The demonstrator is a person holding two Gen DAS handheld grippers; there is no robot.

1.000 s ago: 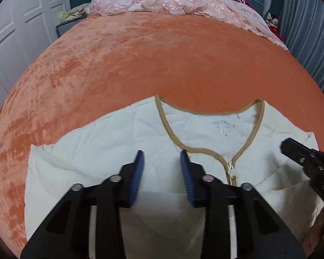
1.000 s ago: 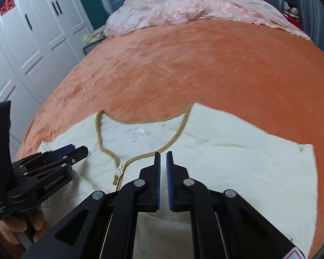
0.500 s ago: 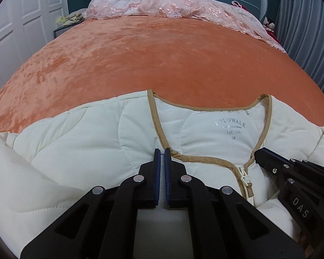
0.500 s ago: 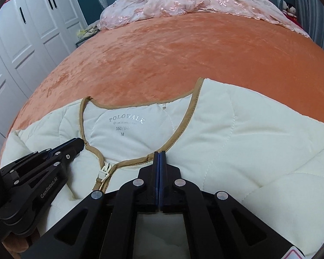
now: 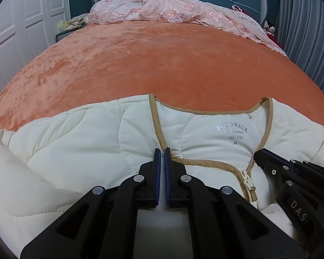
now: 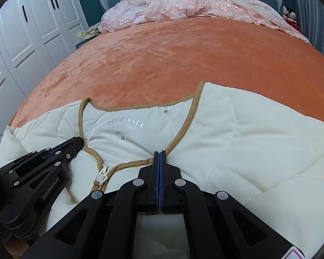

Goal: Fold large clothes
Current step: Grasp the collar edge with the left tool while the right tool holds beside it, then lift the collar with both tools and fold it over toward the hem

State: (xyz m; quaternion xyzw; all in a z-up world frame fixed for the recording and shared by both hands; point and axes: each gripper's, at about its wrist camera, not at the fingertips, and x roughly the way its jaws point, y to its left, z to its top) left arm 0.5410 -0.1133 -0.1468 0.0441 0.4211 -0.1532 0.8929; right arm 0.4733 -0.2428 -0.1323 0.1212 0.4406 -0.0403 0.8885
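Observation:
A cream quilted jacket [image 5: 80,142] with tan trim and a front zipper lies on the orange bed, collar facing away; it also shows in the right wrist view [image 6: 248,133]. My left gripper [image 5: 162,151] is shut on the jacket's front fabric just left of the tan neckline trim. My right gripper [image 6: 159,153] is shut on the jacket at the right side of the neckline trim. Each gripper shows in the other's view, the right one [image 5: 296,179] and the left one [image 6: 43,168], either side of the zipper pull [image 6: 103,172].
The orange velvet bedspread [image 5: 162,60] stretches away behind the jacket. A pink lace cover [image 5: 172,10] is bunched at the teal headboard. White wardrobe doors [image 6: 32,26] stand on the left, grey curtains [image 5: 308,32] on the right.
My left gripper closed from open onto the jacket fabric. Both grippers moved forward to the neckline and the collar now sits closer and larger in both views.

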